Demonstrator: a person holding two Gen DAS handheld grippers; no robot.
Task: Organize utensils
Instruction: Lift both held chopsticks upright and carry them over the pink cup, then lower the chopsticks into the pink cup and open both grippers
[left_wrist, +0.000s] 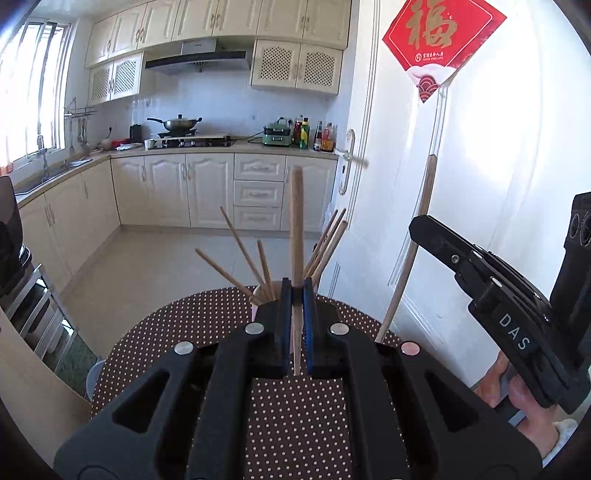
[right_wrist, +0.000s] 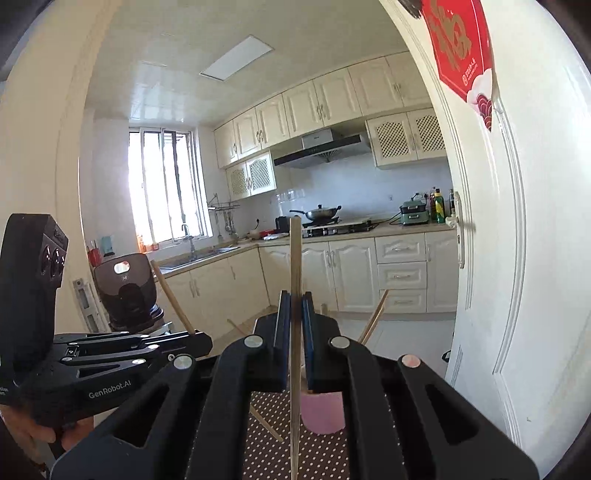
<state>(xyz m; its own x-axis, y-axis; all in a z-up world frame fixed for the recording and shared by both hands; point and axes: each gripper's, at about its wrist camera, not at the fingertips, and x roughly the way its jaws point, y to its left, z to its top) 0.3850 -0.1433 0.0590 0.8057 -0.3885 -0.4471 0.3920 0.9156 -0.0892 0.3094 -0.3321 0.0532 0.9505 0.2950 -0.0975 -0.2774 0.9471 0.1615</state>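
Both tongs are clamped on a chopstick each. From the left wrist view, the left gripper (left_wrist: 295, 291) pinches its chopstick (left_wrist: 296, 221) upright, right above the pink cup (left_wrist: 266, 291) of chopsticks on the dotted table (left_wrist: 295, 413); I'd lower it tip-first and release only once it's inside the rim. Right wrist view: the right gripper (right_wrist: 295, 306) holds another chopstick (right_wrist: 295, 258) near-vertical, pointing roughly level, over the cup (right_wrist: 322, 411).
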